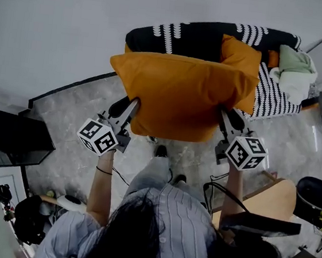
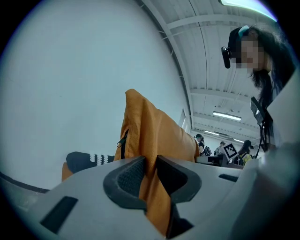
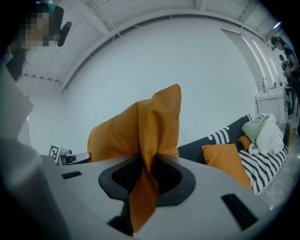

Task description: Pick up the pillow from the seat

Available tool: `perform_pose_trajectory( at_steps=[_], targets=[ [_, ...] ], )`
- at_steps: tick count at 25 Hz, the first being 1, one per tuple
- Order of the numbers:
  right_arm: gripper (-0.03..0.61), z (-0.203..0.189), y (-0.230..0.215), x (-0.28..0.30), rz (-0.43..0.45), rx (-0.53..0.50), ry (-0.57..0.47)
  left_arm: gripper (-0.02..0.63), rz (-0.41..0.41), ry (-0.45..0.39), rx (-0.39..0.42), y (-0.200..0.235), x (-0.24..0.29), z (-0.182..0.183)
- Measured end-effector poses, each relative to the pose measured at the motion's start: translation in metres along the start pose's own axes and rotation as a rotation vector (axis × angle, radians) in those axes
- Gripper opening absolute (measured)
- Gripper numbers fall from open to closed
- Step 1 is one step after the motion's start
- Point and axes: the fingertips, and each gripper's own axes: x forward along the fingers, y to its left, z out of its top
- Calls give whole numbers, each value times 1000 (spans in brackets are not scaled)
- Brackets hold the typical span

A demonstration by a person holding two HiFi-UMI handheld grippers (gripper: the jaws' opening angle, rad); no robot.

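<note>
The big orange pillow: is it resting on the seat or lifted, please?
Lifted: left hand-held gripper and right hand-held gripper pinch the pillow, clear of the seat.

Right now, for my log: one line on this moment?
left gripper, right gripper: shut on pillow | pillow: clear of seat

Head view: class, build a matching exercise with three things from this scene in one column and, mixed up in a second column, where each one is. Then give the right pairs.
Column one:
1. large orange fabric pillow
2. second orange cushion
3. pale green and white cloth bundle

Column two:
A. heaped at the right end of the black-and-white striped seat
B. held up, edges clamped in the left gripper and right gripper
C. lying on the seat

Pairs: 1-B, 2-C, 3-A
</note>
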Motion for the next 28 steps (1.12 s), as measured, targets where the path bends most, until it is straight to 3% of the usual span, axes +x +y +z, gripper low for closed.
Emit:
perform_pose_trajectory(
  at_steps=[6, 13, 19, 28],
  targets=[
    [91, -13, -11, -60, 19, 23, -2, 87, 13, -34, 9, -59, -17, -18],
    [91, -39, -13, -130, 18, 31, 25, 87, 26, -14, 13, -118, -49, -52],
    [91, -67, -2, -178, 18, 35, 35, 86, 50, -7, -5, -152, -86, -82],
    [91, -90, 6, -218, 7, 60, 27, 86, 56, -22, -10, -182, -113, -97]
  ],
)
